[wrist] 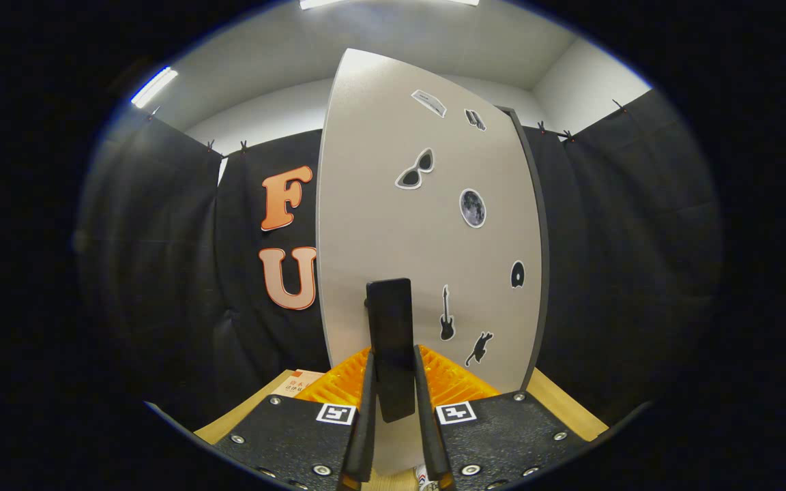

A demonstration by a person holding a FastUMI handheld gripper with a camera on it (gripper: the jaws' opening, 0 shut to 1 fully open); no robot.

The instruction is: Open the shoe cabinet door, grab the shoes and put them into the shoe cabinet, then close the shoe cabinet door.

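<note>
Gripping door handle (390,341), claw (393,395) over wood table (557,402).

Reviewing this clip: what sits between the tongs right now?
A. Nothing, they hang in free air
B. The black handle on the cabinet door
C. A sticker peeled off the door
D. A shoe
B. The black handle of the grey cabinet door stands between the two fingers of the tongs, which flank it closely on both sides; whether they press on it cannot be told.
</note>
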